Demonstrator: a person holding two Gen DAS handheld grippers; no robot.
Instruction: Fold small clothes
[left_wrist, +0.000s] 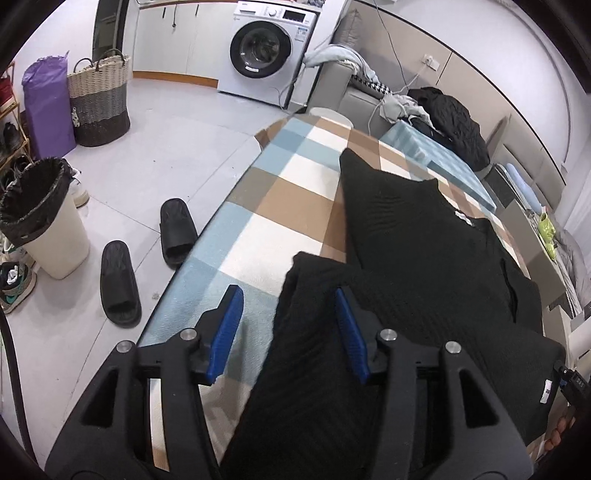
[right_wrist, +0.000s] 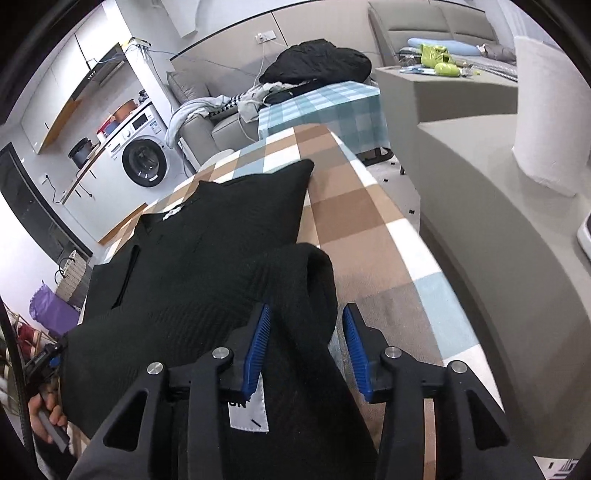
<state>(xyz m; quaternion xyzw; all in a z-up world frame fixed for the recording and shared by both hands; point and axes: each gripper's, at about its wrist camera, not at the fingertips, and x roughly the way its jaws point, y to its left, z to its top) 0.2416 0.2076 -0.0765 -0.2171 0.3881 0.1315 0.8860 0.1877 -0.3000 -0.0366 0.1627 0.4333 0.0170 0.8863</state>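
Checked cloth covers the bench (left_wrist: 280, 192) in a laundry room, where a black knit garment (left_wrist: 424, 258) lies spread, its near edge doubled over. Both the left gripper (left_wrist: 290, 332) and right gripper (right_wrist: 306, 347) stand part-open, fingers straddling the folded hem without pinching. Best practice now: withdraw cleanly, avoid dragging fabric, then smooth the crease.

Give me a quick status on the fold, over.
Left tongs open, right tongs open, both astride folded-up fabric. Black knit top lies on the checked blanket, hem doubled over. Nothing in the way.
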